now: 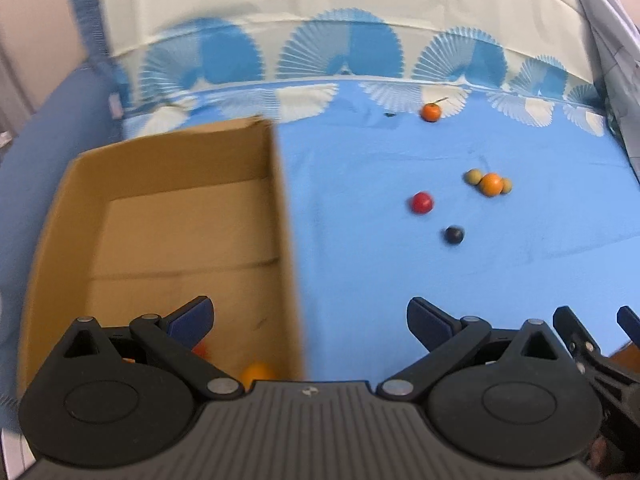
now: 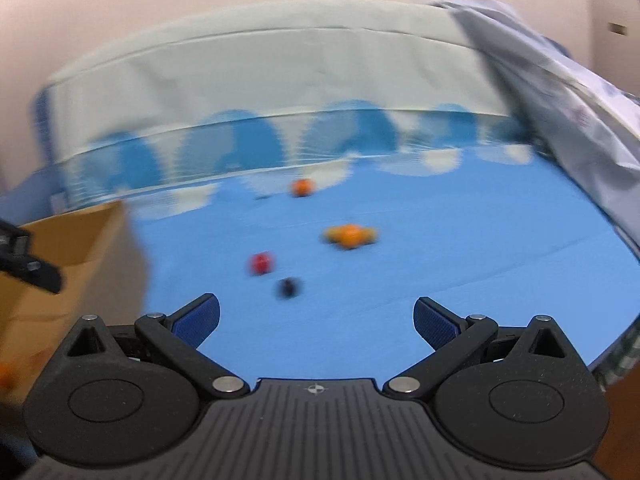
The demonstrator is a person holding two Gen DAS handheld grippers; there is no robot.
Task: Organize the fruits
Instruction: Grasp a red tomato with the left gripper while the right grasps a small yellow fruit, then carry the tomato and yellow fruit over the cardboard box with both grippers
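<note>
Gathering loose fruit into the cardboard box (image 1: 176, 184) looks to be the step in hand, and it seems only partly done. The left gripper (image 1: 310, 316) is hanging over the box's right wall with its jaws spread wide and nothing between them. The right gripper (image 2: 316, 316) is likewise gaping wide and empty above the blue bedsheet (image 2: 440, 264).

From the right gripper, the dark plum-like fruit (image 2: 286, 287) is lying closest, at about 11 o'clock just ahead of the fingertips. The red fruit (image 2: 261, 263) is sitting a little beyond it. The orange (image 2: 349, 235), touching small yellowish fruits on both sides, is lying at 12 o'clock. The stemmed tangerine (image 2: 301, 187) is resting farthest off, near the patterned border.

The next move probably calls for bringing the right gripper forward and down over the dark fruit, straddling it, then closing gently, since a round fruit on soft cloth is likely to roll.

The left view is showing the box interior, which the right view is missing: an orange fruit (image 1: 258, 372) at the near wall and something red, half hidden behind the left finger. It is also resolving the tangerine's stem, blurred in the right view. The right view is showing the fruit ahead of its own jaws.
</note>
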